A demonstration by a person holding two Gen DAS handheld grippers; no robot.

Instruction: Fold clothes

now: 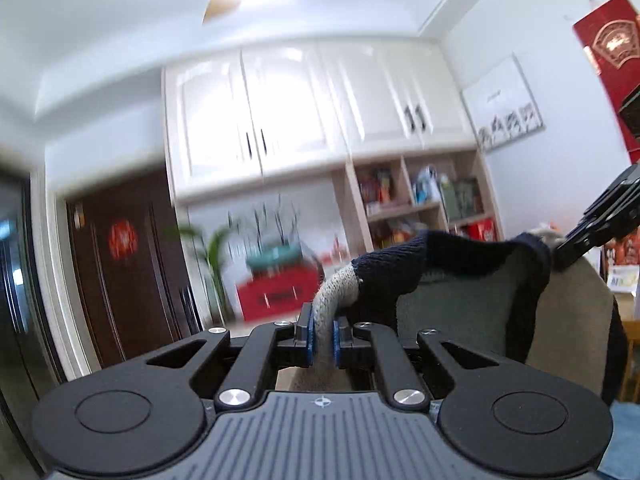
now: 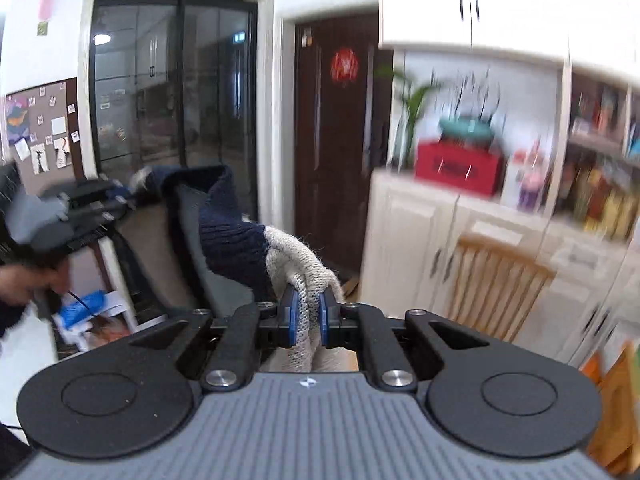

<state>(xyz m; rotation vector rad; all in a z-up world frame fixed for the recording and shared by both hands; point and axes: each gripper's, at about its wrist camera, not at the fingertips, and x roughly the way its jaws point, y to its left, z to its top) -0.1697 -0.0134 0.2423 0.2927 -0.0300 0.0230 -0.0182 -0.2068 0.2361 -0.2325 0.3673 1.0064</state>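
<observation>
The left claw (image 1: 323, 334) is pinched nearly closed on a cream knit edge of the sweater (image 1: 472, 292); the right claw (image 2: 308, 320) is likewise clamped tight on another cream edge. The sweater, navy and cream knit with a grey inner face, hangs stretched in the air between both claws.

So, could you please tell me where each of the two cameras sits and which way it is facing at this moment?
Left wrist view: sits on the left gripper, roughly level toward white wall cupboards; the gripper is shut on the cream and navy knitted sweater, right gripper at the right edge.
Right wrist view: sits on the right gripper, angled toward a dark wooden door; shut on the sweater, with the left gripper and a hand at left.
Shared: the sweater, both grippers, the door, a red box.
</observation>
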